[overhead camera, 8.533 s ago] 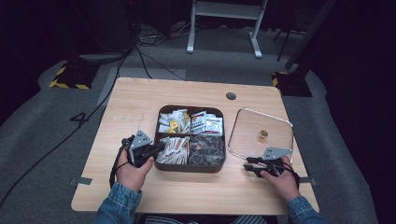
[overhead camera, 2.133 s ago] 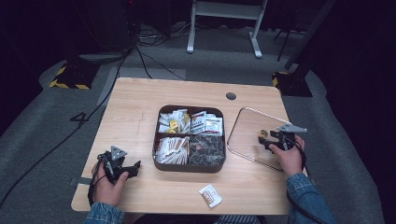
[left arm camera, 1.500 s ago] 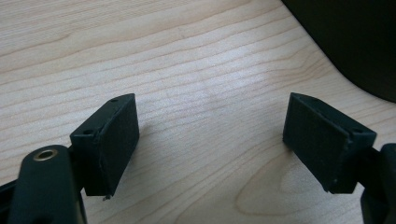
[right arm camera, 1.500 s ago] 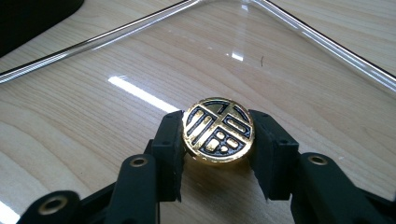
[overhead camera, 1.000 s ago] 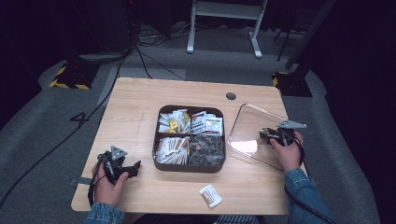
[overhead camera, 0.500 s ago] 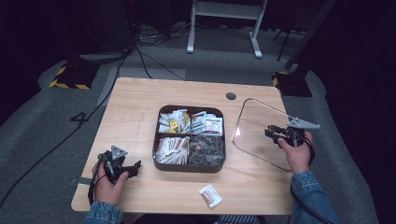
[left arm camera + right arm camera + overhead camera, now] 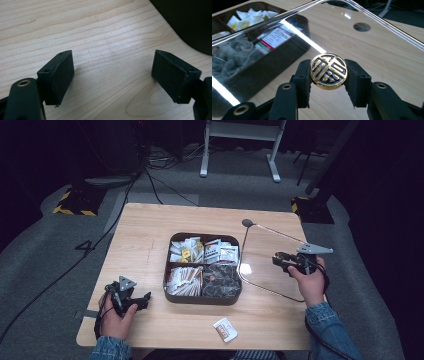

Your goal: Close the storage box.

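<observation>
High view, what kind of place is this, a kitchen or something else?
Likely a recording studio or lab, not a kitchen: dark drapes surround one wooden table, cables trail over grey carpet, and hazard-striped weights sit on the floor.

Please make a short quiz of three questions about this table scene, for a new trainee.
1. True or false: the right gripper has its fingers closed on the gold knob of the clear lid.
2. What lies between the fingers of the left gripper?
3. Where does the loose packet lie? A: in the box; B: on the table, on the person's side of the box.

Key:
1. True.
2. Nothing; they stand open above bare table.
3. B.
</observation>
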A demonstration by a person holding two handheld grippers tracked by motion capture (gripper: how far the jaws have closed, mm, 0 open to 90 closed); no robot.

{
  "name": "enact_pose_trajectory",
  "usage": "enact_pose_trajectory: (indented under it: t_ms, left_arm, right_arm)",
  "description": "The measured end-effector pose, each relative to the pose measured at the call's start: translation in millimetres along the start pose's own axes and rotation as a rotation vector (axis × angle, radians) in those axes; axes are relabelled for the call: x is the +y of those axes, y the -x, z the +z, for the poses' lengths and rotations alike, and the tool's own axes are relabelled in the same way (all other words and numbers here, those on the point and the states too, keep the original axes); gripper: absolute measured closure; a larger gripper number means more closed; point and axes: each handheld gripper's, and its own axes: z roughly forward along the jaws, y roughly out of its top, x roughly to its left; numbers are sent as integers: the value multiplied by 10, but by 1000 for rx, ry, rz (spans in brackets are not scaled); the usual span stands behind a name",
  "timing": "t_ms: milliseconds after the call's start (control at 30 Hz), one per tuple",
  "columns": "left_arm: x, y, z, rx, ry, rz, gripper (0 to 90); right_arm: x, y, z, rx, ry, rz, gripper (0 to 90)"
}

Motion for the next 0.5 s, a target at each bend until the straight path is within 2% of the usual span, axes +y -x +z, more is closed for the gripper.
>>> enact_pose_trajectory:
  t_ms: [300,500]
  left_arm:
    - [11,-6,13,-8,-2,2,173]
    - [12,-5,15,-9,-3,2,164]
  right_arm:
    - [295,-340,168,100,-14,-40,583]
    - [472,-536,266,131,-28,-67,583]
